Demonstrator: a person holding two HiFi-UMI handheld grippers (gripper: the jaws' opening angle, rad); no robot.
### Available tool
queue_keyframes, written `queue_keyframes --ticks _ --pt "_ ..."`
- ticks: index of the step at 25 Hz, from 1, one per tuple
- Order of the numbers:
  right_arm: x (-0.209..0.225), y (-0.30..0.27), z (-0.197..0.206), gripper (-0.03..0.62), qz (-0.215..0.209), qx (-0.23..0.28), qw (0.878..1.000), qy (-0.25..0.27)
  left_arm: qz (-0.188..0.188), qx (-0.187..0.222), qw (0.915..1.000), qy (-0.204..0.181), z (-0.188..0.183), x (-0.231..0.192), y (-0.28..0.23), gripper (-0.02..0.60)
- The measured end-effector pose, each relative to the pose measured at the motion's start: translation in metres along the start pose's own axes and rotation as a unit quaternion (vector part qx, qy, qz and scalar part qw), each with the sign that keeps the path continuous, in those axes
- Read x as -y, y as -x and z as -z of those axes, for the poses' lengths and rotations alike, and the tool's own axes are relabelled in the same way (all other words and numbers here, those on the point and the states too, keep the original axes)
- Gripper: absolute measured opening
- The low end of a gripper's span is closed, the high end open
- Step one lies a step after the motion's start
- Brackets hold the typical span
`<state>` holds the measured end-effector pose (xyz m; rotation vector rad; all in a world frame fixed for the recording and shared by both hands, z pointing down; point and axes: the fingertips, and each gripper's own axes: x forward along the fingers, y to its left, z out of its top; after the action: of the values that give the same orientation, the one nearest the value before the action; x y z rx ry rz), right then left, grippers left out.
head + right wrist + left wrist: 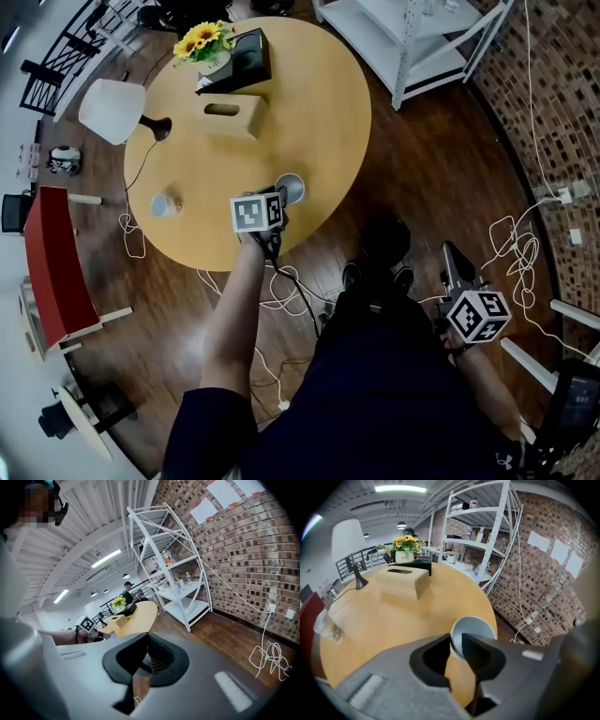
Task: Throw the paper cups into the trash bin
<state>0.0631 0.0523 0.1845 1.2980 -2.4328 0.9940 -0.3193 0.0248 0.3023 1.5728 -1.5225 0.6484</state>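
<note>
- Two cups were on the round wooden tabletop [309, 103]. A paper cup with a pale grey inside [292, 187] stood mouth up near the edge closest to the person. A second pale cup [164, 204] lay on its side near the tabletop's left edge, well apart from the first.
- The left gripper [457, 644] reached over the tabletop's near edge to the paper cup. Its jaws stood a little apart around the left part of the cup's rim. The left jaw touched the rim from outside and the right jaw lay across the mouth.
- A sliver of the cup's inside showed between rim and right jaw, so the gripper was released, not clamped.
- The right gripper [147, 641] was clenched, jaw against jaw with nothing between. It was held low, off the tabletop to its right, above the wooden floor [441, 169].
- A light wooden tissue box [231, 116] sat near the tabletop's middle.
- A pot of yellow sunflowers [208, 45] and a black box [246, 58] stood just beside each other at the tabletop's far side.
- A lamp with a white shade [112, 111] stood at the tabletop's left rim.
- A white metal shelf rack [412, 47] stood beyond the tabletop's right side, against a brick wall [553, 84].
</note>
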Motion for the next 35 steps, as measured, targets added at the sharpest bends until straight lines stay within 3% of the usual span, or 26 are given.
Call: queue_keyframes --ticks 2,6,11,17,21,24,31,35 --pt "0.006 0.003 0.004 0.011 0.006 -0.001 1.0 -0.005 -0.007 0.001 1.0 -0.003 -0.002 0.006 -0.003 0.034" --pt "0.021 0.014 0.001 0.011 0.022 0.008 1.0 -0.015 0.004 0.005 0.9996 -0.028 -0.008 0.039 -0.01 0.032" --pt "0.041 0.031 -0.006 0.011 0.047 0.03 0.998 -0.026 0.048 0.015 0.9971 -0.058 -0.023 0.106 -0.012 0.031" --pt "0.064 0.046 0.006 0.011 0.068 0.026 0.996 -0.048 0.118 0.014 0.9861 -0.116 -0.018 0.194 -0.017 0.031" --pt "0.085 0.052 0.025 0.011 0.074 0.003 0.995 -0.066 0.156 -0.004 0.9777 -0.14 0.019 0.238 -0.033 0.032" --pt "0.11 0.034 0.043 0.011 0.075 -0.01 0.995 -0.066 0.169 -0.024 0.9726 -0.158 0.053 0.251 -0.073 0.032" --pt "0.181 -0.017 0.145 0.011 0.088 -0.088 0.99 -0.059 0.175 -0.09 0.9638 -0.18 0.186 0.245 -0.201 0.032" --pt "0.218 -0.048 0.187 0.011 0.097 -0.116 0.986 -0.064 0.175 -0.093 0.9564 -0.215 0.233 0.231 -0.272 0.032"
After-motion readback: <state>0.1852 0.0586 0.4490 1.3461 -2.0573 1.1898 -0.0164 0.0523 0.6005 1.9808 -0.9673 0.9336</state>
